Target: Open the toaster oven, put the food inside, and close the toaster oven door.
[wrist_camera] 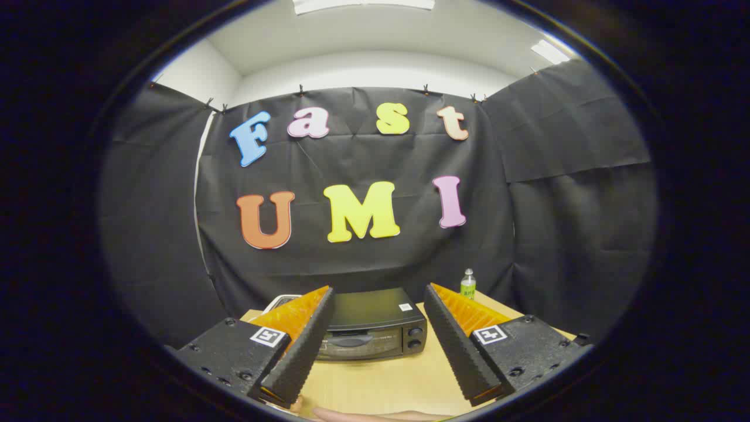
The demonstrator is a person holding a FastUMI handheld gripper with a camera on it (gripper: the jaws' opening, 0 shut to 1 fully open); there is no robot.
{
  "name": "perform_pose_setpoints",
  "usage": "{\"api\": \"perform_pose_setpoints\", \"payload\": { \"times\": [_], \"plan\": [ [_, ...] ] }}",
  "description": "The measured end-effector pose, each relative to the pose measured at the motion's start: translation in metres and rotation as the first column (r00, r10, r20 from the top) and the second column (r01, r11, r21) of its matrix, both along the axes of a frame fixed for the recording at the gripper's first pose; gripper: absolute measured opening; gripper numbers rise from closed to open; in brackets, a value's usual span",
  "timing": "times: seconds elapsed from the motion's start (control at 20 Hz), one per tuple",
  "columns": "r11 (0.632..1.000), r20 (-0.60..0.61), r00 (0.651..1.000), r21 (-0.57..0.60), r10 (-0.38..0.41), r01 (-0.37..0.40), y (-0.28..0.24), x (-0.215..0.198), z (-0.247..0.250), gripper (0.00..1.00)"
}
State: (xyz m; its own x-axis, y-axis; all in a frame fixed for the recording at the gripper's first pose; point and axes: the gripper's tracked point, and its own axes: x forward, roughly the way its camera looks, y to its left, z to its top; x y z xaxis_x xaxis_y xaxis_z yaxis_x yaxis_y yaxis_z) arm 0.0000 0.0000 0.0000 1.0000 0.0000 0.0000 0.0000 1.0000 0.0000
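Note:
A black toaster oven (375,328) stands on the wooden table (387,381), its door shut, with a handle across the front and two knobs at its right side. It sits beyond my fingers, seen through the gap between them. My gripper (378,299) is open, its black ridged fingers (304,351) with orange backs spread wide and holding nothing. A white plate edge (280,300) peeks out behind the left finger, beside the oven; what lies on it is hidden.
A small bottle with a green label (467,284) stands at the table's back right, near the black cloth wall. Part of a hand (375,415) shows at the table's near edge, below the fingers.

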Motion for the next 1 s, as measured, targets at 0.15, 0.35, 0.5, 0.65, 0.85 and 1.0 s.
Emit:
{"api": "perform_pose_setpoints", "payload": {
  "times": [0.15,0.35,0.5,0.65,0.85,1.0],
  "plan": [
    [1.0,0.021,1.0,-0.002,-0.005,0.005,-0.001,0.004,0.003,1.0],
    [1.0,0.004,1.0,-0.007,0.011,-0.011,0.005,0.011,-0.005,1.0],
    [0.999,0.019,1.0,-0.052,-0.007,0.008,0.004,0.017,-0.008,1.0],
    [0.995,0.046,0.999,-0.096,-0.001,0.005,0.011,0.024,-0.01,1.0],
    [0.991,0.026,1.0,-0.131,0.017,-0.013,0.02,0.048,-0.027,1.0],
    [0.987,-0.004,1.0,-0.161,0.005,-0.005,0.025,0.083,-0.049,1.0]
  ]
}}
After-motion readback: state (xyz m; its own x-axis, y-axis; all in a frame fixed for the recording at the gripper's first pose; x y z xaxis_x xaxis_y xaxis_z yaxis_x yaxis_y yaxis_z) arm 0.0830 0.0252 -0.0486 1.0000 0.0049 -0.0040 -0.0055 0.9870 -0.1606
